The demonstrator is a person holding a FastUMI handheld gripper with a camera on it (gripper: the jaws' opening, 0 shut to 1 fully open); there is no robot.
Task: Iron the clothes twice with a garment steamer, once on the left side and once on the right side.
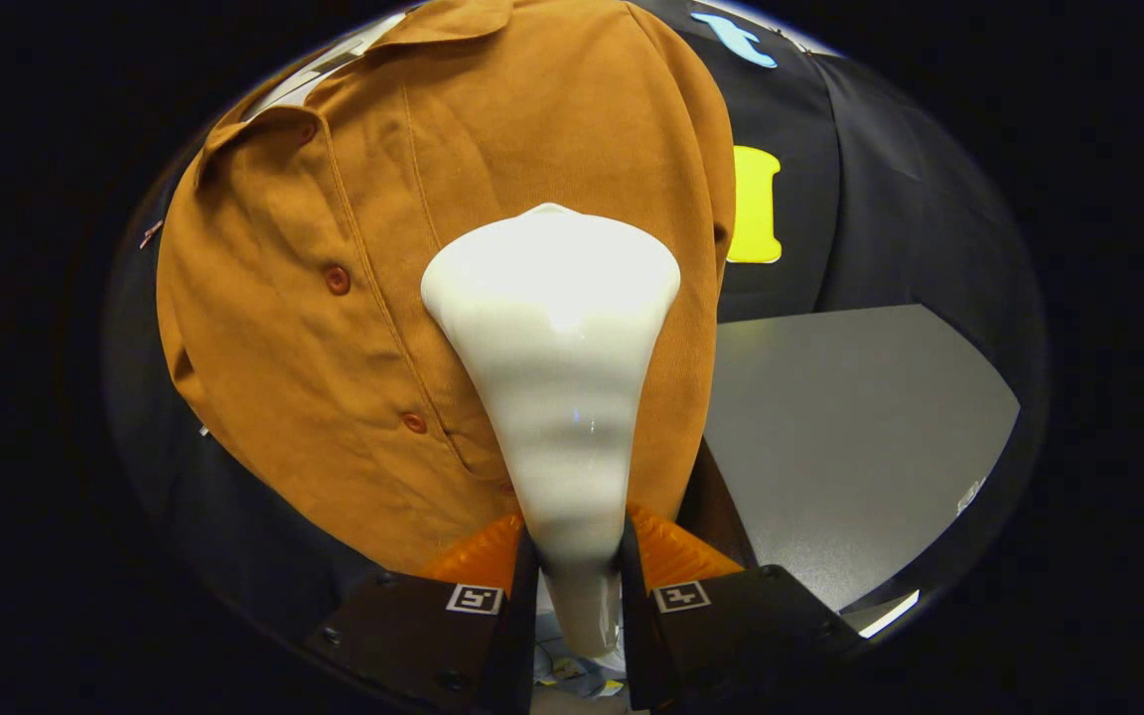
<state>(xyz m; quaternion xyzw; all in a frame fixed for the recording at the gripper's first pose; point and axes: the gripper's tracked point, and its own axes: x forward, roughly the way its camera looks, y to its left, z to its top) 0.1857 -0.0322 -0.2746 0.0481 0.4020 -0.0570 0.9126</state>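
Gripper [577, 556] clamping the steamer [557, 397] against the shirt [354, 298].

The two fingers are pressing on either side of the steamer's narrow white neck, holding it tight between them, and the steamer is widening ahead of them into a broad, rounded head. That head is lying over the shirt's front, to the right of the button placket, and appears to be touching the cloth, though contact cannot be told for sure. The brown shirt is hanging upright beyond the fingers, collar at the top, with three buttons [337, 280] running down to the left of the steamer. To the right of the shirt a grey table [850, 427] is showing, beside the dark booth wall [890, 189].
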